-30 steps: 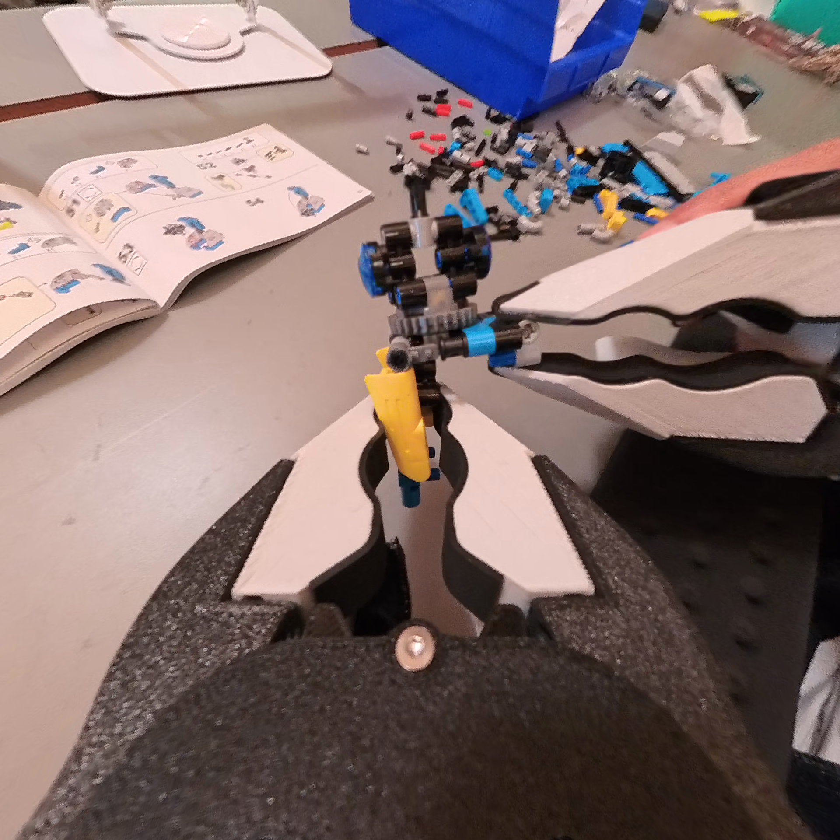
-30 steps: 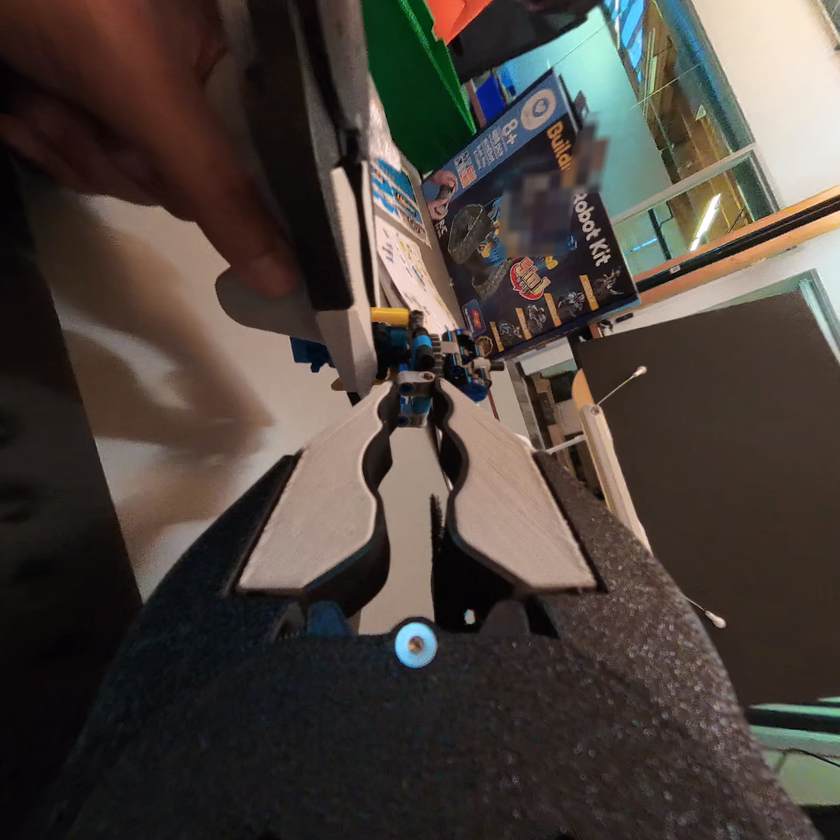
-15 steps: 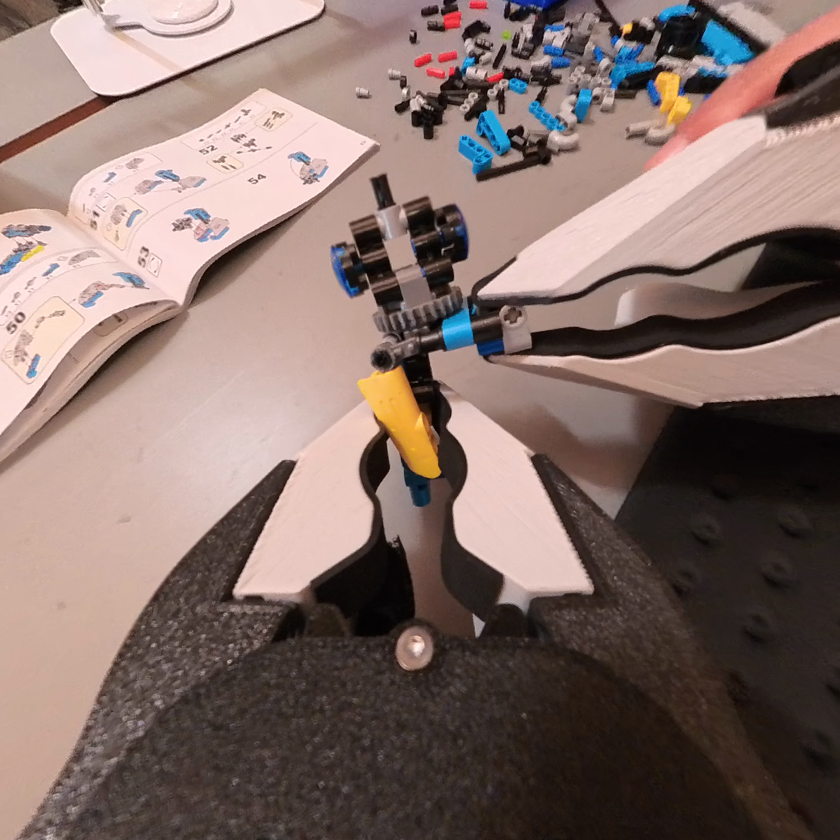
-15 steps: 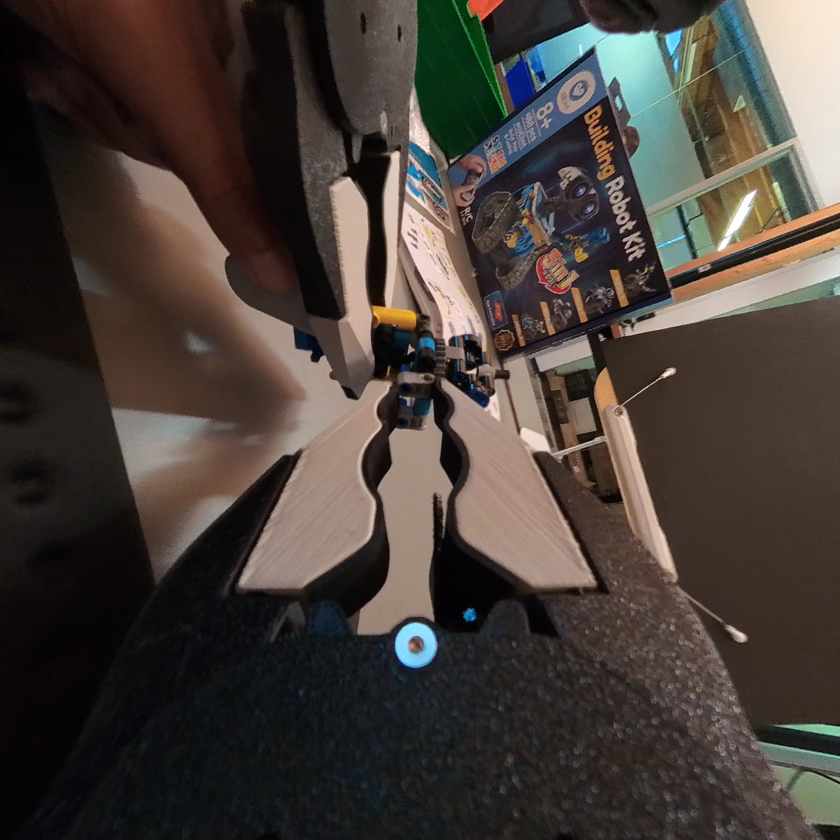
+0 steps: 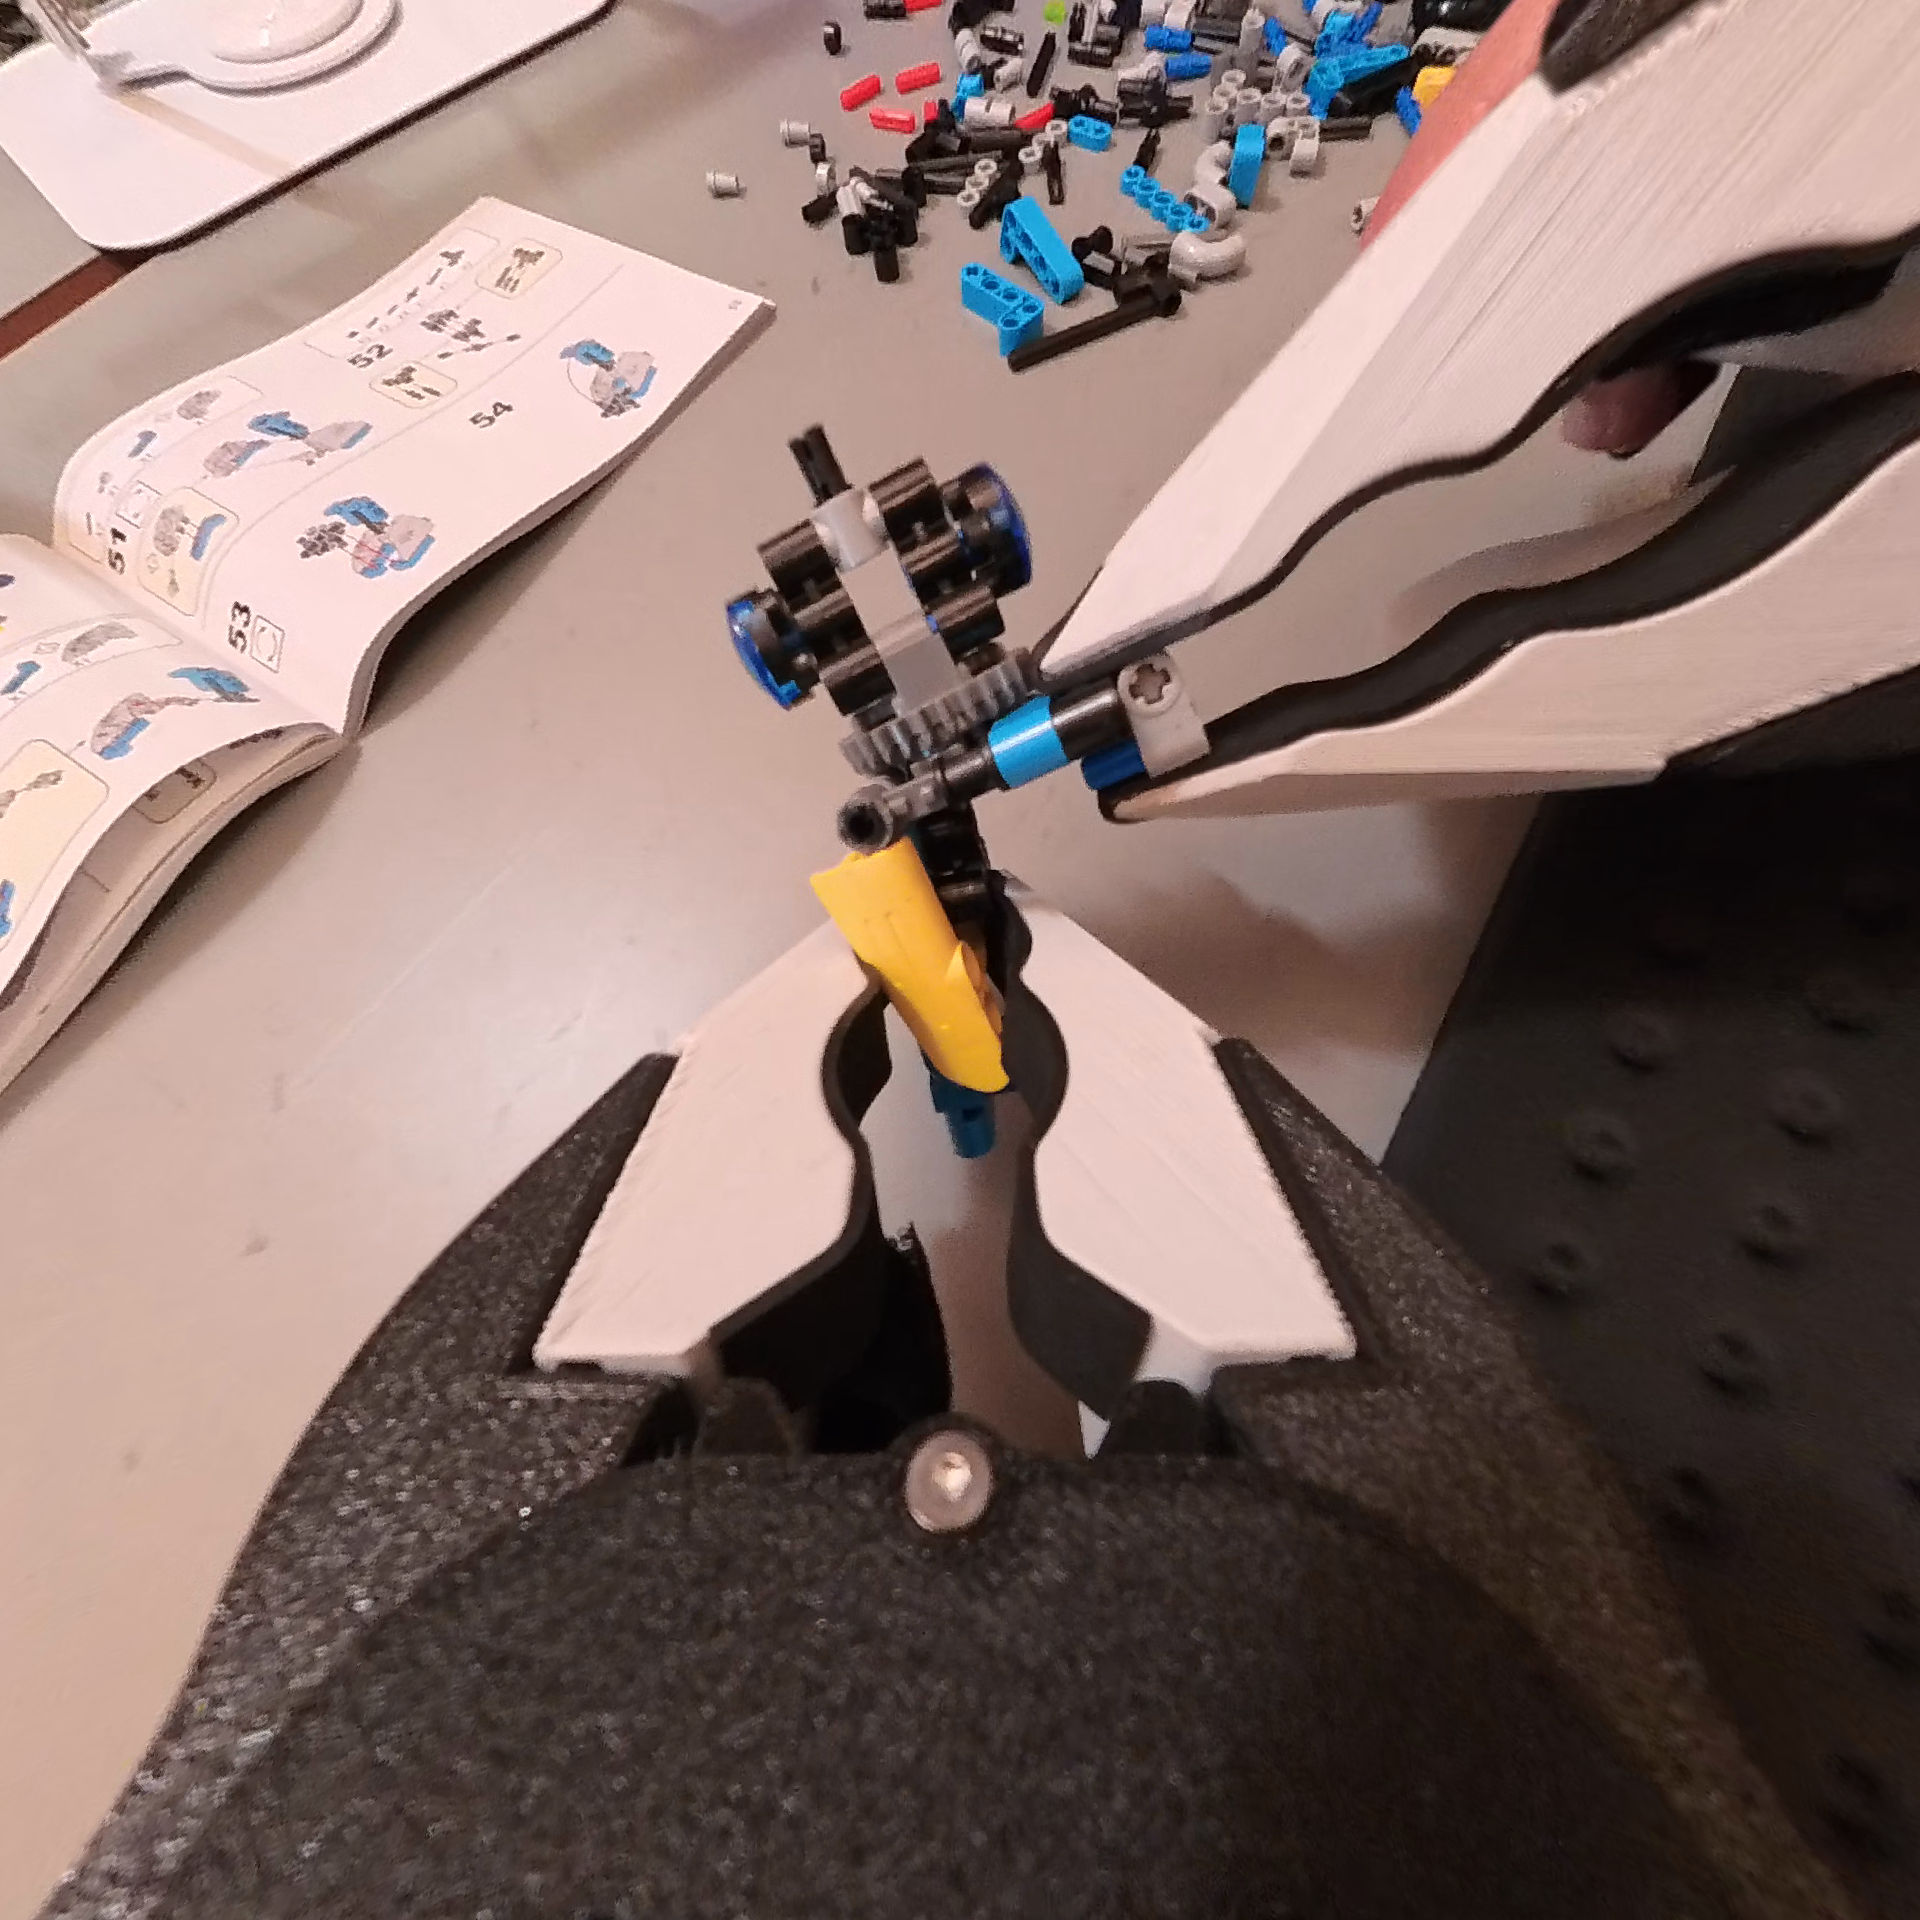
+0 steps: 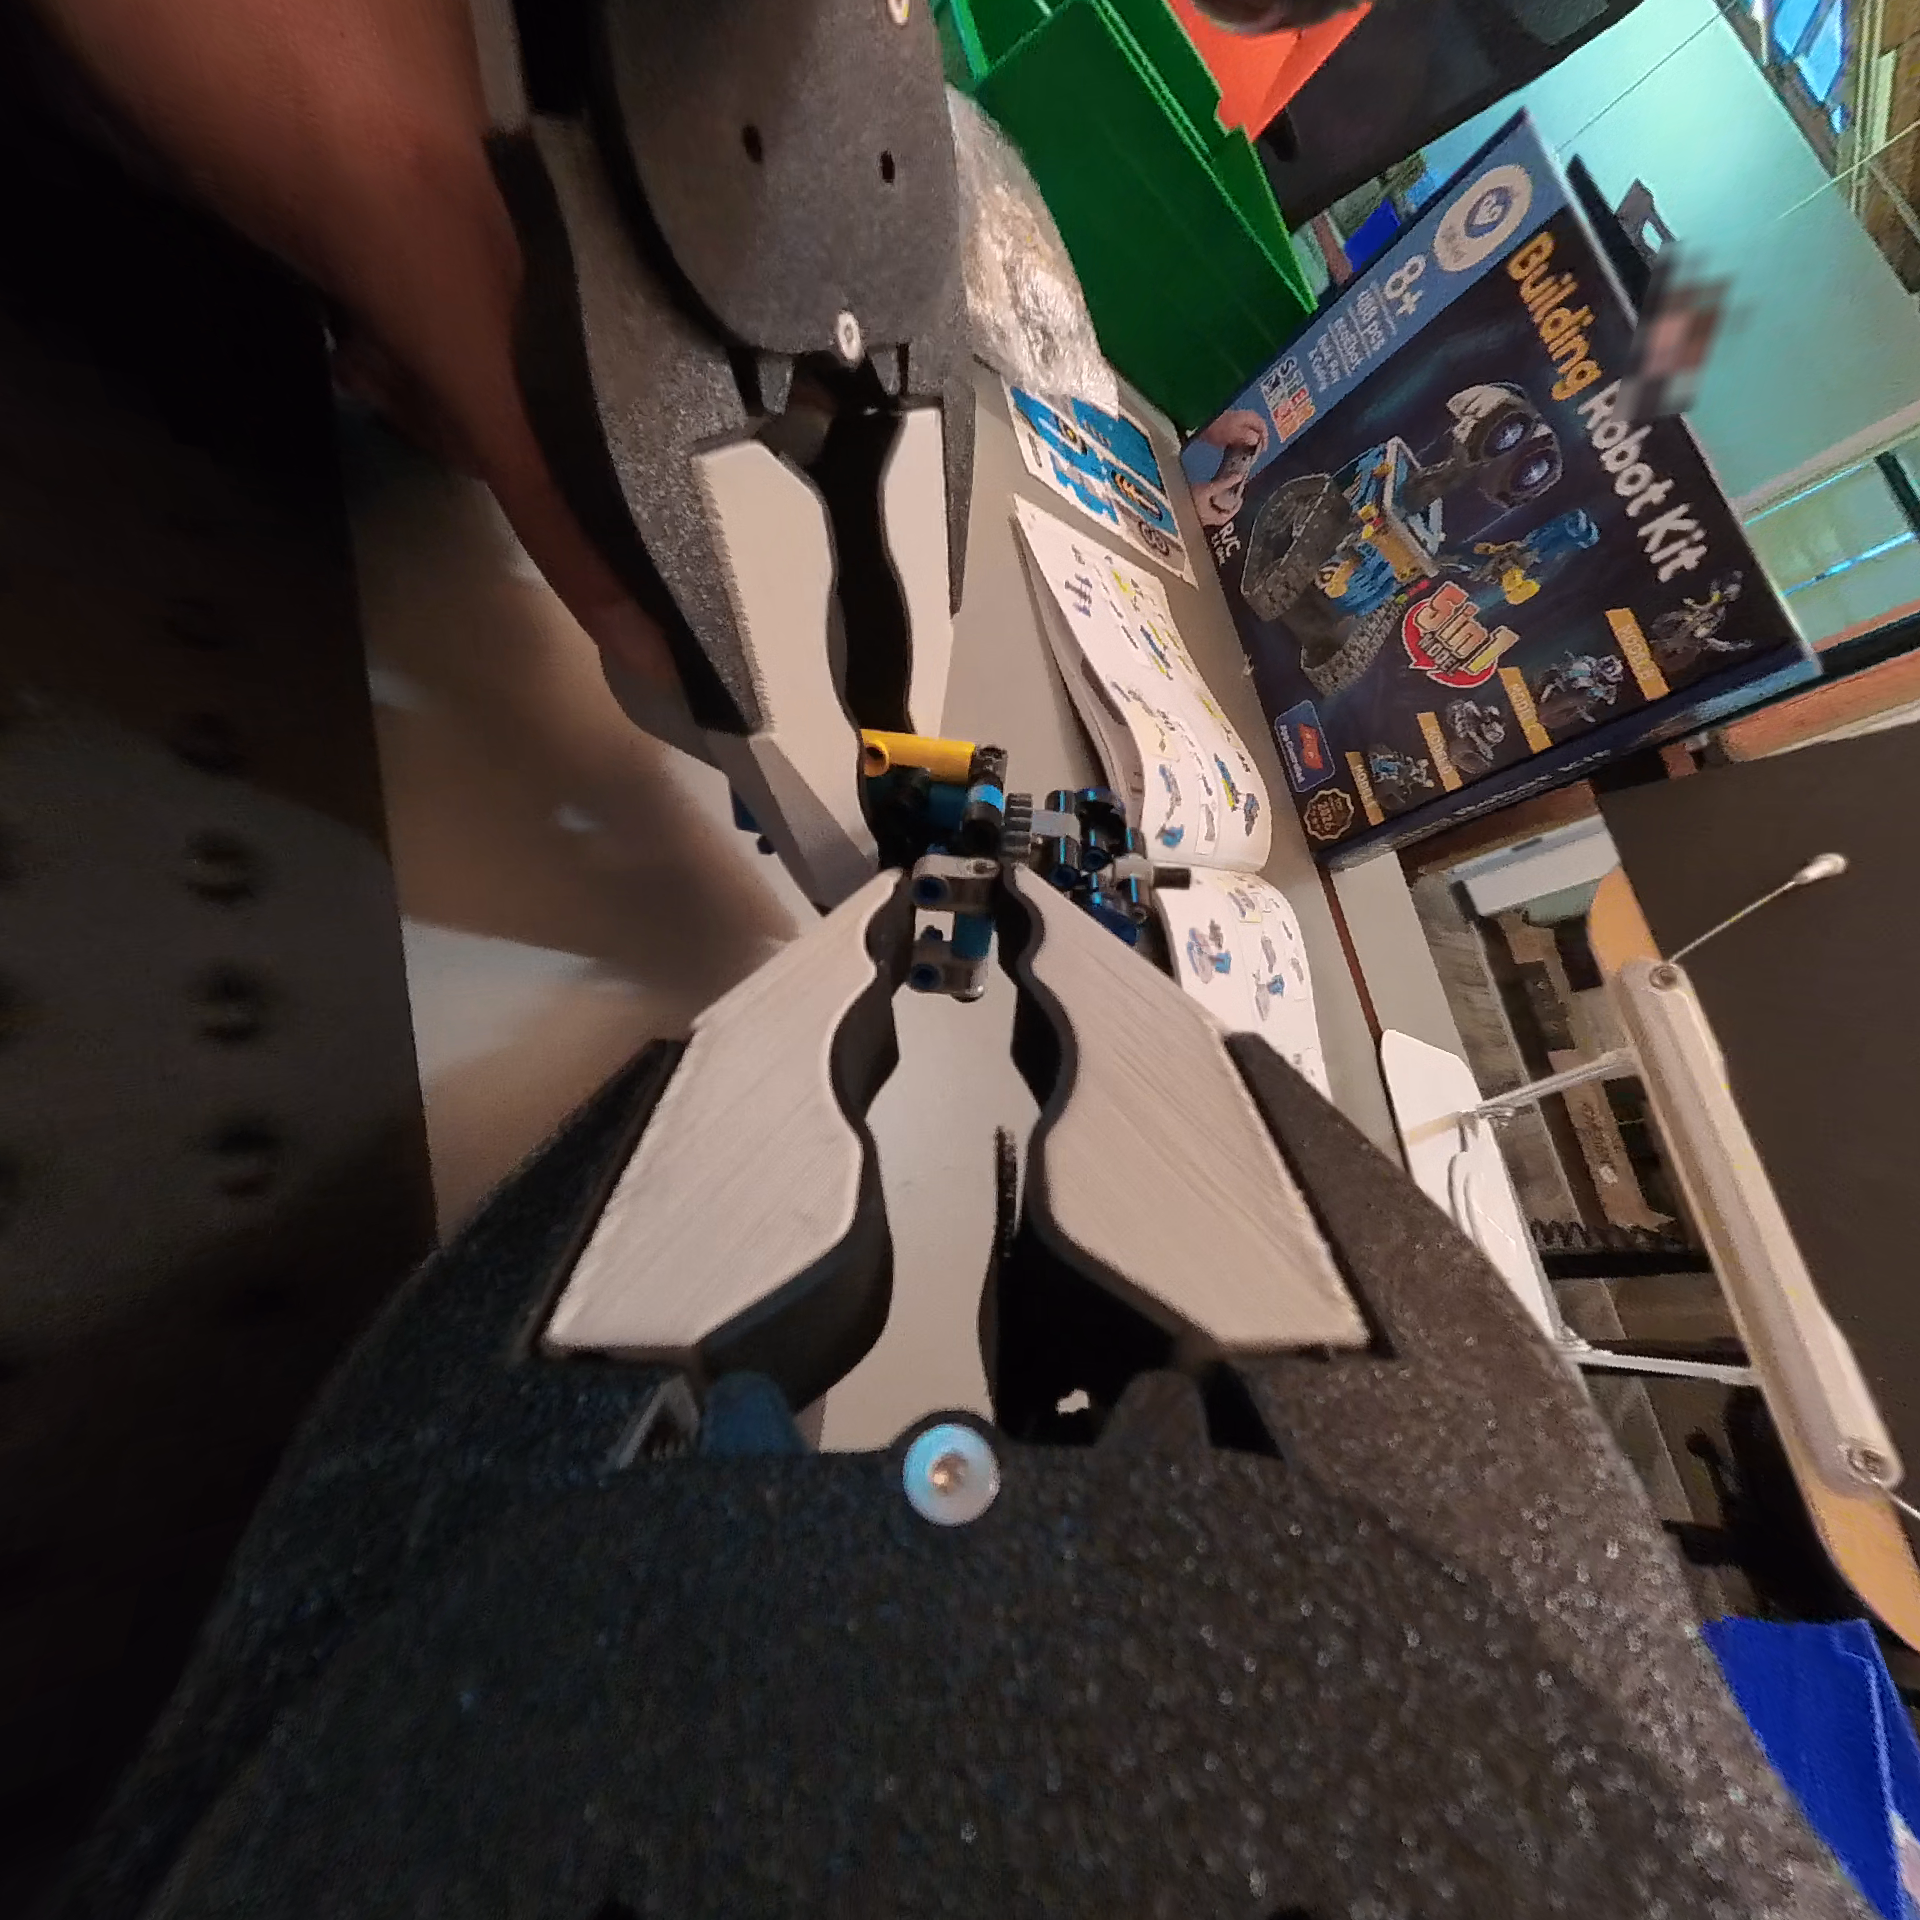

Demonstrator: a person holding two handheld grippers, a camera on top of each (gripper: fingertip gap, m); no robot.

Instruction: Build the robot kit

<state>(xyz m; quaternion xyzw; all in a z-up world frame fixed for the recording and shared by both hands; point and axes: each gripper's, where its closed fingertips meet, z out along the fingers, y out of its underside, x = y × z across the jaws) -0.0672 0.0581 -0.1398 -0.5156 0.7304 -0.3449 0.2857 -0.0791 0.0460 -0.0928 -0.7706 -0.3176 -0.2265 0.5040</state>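
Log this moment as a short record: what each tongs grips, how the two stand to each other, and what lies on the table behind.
left tongs: shut on model, at its yellow piece
right tongs: shut on the model's side axle end
model: held up off the table, gear and black wheels on top
relation: right tongs come in from the side, across the left ones
behind: open booklet, loose parts, white tray
right view only: kit box, green bins

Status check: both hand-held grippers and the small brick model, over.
Left hand-held gripper shut on brick model. Right hand-held gripper shut on its side axle. Model aloft over table; nothing obstructing.
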